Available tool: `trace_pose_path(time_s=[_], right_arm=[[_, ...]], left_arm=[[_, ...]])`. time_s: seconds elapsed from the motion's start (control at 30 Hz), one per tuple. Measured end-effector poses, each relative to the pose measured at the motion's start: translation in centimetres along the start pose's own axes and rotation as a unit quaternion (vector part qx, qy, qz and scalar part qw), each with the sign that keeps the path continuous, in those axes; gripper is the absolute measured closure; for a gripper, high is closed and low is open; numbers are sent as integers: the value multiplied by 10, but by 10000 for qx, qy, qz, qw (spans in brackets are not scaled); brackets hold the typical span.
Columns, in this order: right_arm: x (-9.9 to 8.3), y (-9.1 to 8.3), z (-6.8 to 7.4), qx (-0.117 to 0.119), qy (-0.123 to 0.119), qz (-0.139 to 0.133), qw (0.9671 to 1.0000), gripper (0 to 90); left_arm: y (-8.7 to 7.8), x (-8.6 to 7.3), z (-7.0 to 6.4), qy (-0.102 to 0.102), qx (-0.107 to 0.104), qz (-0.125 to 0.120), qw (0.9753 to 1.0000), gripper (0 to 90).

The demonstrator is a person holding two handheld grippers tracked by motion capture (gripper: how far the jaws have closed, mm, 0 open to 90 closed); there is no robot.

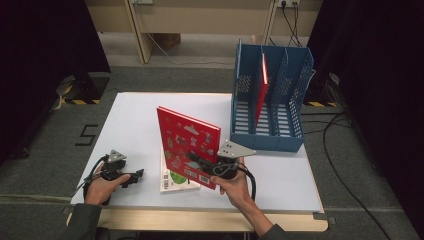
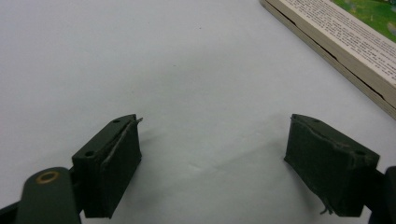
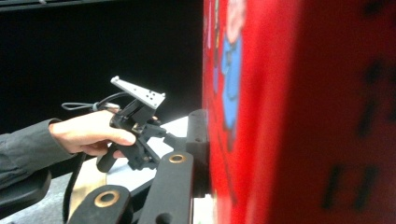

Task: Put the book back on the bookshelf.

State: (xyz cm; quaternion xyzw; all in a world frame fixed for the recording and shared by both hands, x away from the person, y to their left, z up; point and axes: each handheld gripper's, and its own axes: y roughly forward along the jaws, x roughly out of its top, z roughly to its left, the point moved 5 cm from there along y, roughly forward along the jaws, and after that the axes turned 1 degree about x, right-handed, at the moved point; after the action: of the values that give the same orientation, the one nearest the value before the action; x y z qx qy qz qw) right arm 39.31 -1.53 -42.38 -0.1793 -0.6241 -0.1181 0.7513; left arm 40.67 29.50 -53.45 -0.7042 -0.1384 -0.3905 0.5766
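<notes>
A lab or test room is showing here: black curtains (image 1: 40,45) are hanging on both sides, hazard tape (image 1: 75,101) is marking the carpet, cables (image 1: 345,165) are trailing beside a lone white desk (image 1: 135,120).

Both grippers, the left gripper (image 1: 134,176) and the right gripper (image 1: 196,161), are black with grey three-cornered drilled plates, brass-ringed pivots, black cables; dark grey-green sleeves (image 1: 82,222).

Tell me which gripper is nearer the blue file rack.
Right. The right gripper, clamping the red book, sits just ahead-left of the blue file rack; the left gripper rests open at the table's near-left, much farther away.
</notes>
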Motion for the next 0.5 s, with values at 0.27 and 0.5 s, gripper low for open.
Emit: trace_pose_path(time_s=[0.27, 0.5], right_arm=[[15, -34, -7, -366, -82, -110, 9992, 797], [21, -85, -18, -850, -150, -216, 9960, 797]], left_arm=[[0, 0, 0, -1, 0, -3, 10000, 167], [0, 0, 0, 0, 5, 11, 10000, 166]])
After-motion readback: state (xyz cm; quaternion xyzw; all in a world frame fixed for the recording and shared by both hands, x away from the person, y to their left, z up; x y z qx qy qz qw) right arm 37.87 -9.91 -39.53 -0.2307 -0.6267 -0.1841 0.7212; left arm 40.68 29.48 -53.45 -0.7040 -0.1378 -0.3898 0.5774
